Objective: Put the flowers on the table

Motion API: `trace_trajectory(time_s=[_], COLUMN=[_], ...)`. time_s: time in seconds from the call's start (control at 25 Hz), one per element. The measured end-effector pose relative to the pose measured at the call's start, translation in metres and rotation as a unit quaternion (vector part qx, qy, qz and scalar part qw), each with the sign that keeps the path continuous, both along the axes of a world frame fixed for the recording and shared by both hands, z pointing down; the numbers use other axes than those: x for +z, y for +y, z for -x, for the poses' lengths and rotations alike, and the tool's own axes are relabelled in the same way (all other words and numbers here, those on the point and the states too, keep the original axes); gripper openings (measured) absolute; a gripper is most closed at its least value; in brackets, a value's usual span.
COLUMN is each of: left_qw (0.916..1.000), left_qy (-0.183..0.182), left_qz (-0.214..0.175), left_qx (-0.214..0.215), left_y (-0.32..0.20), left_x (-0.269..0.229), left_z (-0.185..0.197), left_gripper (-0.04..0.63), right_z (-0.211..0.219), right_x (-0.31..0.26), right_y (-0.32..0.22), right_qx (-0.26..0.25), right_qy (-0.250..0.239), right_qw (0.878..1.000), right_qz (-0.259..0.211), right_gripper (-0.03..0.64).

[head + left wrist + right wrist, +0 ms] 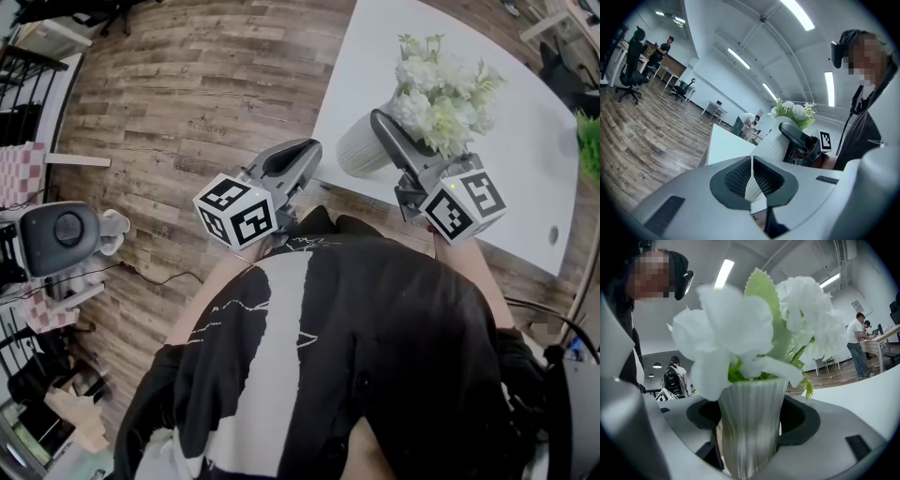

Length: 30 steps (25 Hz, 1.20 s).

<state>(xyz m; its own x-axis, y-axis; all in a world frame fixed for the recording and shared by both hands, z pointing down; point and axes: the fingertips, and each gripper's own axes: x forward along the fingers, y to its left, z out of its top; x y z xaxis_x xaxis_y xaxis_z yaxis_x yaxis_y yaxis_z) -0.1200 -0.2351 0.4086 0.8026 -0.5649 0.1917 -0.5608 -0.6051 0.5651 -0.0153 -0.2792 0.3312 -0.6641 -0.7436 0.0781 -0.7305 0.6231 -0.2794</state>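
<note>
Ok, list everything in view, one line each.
vase: one, white, ribbed, at the table's near edge
flowers: one bunch, white with green leaves, in the vase
table: one, white, upper right of the head view
plant: one, green, beyond the table's right edge
floor: brown wood, left of the table
bystanders: several, far background
left gripper: grey, shut, empty
right gripper: grey, shut on the vase
top: black and white, bottom of the head view

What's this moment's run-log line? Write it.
right tongs: shut on ribbed white vase of white flowers | left tongs: shut, empty | vase: at edge of white table
</note>
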Motion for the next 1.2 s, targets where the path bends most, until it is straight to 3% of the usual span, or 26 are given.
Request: trace_trajectory(time_s=[1.2], left_qw=[1.0], left_qy=[-0.003], left_qz=[0.0], left_qx=[0.006], left_y=[-0.0012], left_x=[-0.0034], left_z=[-0.0078], left_gripper=[0.026], right_z=[0.0023], right_x=[-0.0023], right_y=[0.0051], right_qx=[-0.016], right_qy=[0.026], right_qw=[0.999], right_qz=[-0.015], right_gripper=[0.348])
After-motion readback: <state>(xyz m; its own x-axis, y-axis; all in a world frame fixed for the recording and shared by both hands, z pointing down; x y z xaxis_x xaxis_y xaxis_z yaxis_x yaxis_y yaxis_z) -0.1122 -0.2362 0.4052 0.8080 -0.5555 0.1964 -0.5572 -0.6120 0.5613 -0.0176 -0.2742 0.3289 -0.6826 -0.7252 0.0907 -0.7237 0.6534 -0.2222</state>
